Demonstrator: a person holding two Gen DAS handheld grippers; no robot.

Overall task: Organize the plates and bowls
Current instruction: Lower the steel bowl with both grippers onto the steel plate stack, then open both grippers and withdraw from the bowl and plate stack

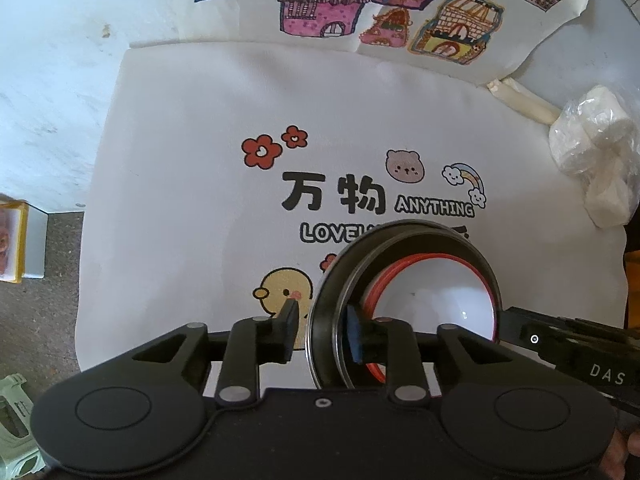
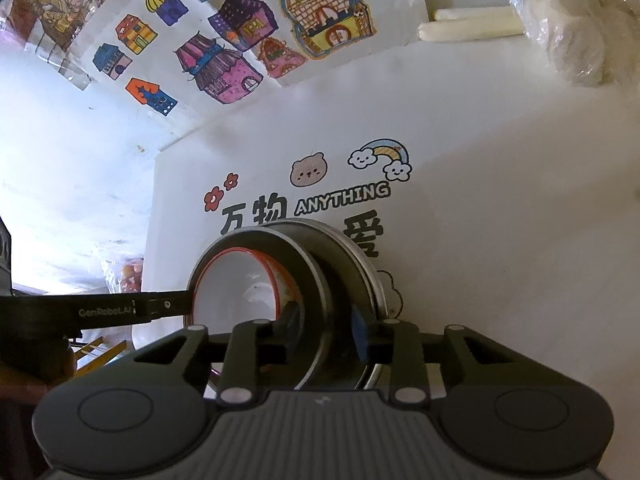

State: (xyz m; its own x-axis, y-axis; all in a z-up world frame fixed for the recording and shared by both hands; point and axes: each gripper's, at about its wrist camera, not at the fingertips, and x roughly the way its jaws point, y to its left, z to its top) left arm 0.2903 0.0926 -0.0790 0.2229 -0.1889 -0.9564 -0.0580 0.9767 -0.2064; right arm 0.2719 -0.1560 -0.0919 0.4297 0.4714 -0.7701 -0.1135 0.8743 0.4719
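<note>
A dark bowl with a metal rim (image 1: 400,234) rests on a white printed mat (image 1: 192,140), and a white bowl with a red rim (image 1: 436,292) is nested inside it. My left gripper (image 1: 323,330) straddles the dark bowl's left wall, one finger outside and one inside, with small gaps at the pads. My right gripper (image 2: 326,330) straddles the opposite wall of the dark bowl (image 2: 316,264) in the same way, beside the white bowl (image 2: 236,288). Both grippers stand open around the wall. Each one's finger also shows in the other's view.
Sheets with coloured house drawings (image 1: 400,12) lie beyond the mat. Two pale sticks (image 1: 524,100) and a plastic-wrapped white bundle (image 1: 596,152) sit at the far right. A yellow box (image 1: 14,240) and a green object (image 1: 16,420) are off the table's left edge.
</note>
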